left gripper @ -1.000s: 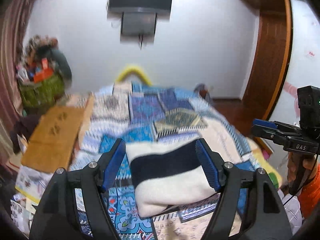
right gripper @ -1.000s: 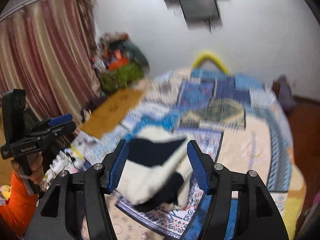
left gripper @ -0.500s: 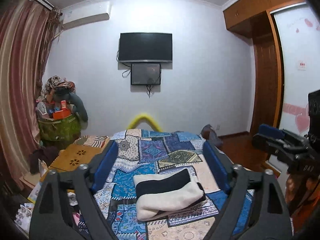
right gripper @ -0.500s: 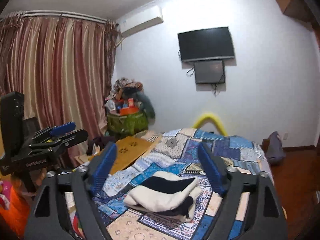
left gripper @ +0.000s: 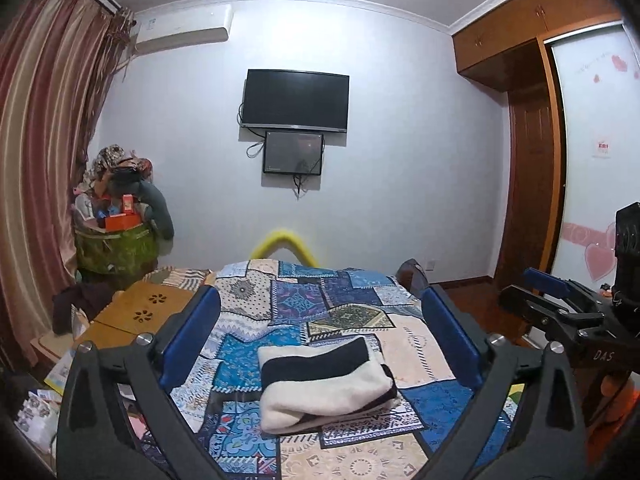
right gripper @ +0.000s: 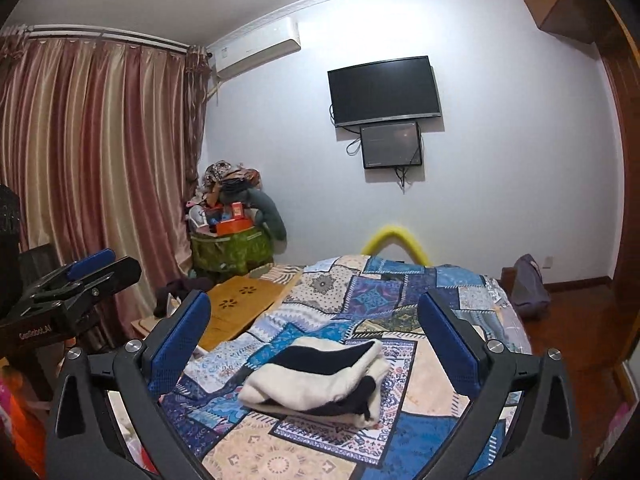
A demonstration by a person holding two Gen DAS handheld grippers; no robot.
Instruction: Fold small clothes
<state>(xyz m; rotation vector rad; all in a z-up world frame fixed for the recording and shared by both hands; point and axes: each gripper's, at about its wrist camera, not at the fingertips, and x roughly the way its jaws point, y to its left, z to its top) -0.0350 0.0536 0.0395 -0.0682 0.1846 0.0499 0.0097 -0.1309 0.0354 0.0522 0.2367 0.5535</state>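
We held the left gripper (left gripper: 320,338) above the near end of the bed (left gripper: 408,344), its jaws spread wide with nothing between the blue pads (left gripper: 190,340). The folded garment (left gripper: 326,386), cream with a dark band, lay on the patchwork bedspread below and ahead of the fingers, touching neither of them. Our right gripper (right gripper: 316,342) was likewise raised clear of the cloth, its jaws wide apart and empty. From that side we saw the folded garment (right gripper: 316,380) as a loose stack, its dark layers showing at the right-hand edge.

In the left view the right gripper (left gripper: 548,304) showed at the right edge of the frame; in the right view the left gripper (right gripper: 86,276) showed at the left edge, in front of the curtain (right gripper: 92,168).

A wooden lap table (left gripper: 140,314) sat against the left side of the bed. On the far wall hung a television (left gripper: 295,100) with a smaller screen (left gripper: 293,153) just below it, and an air conditioner (left gripper: 182,28) high near the curtain. A green basket (left gripper: 114,250) heaped with clutter stood in the corner.
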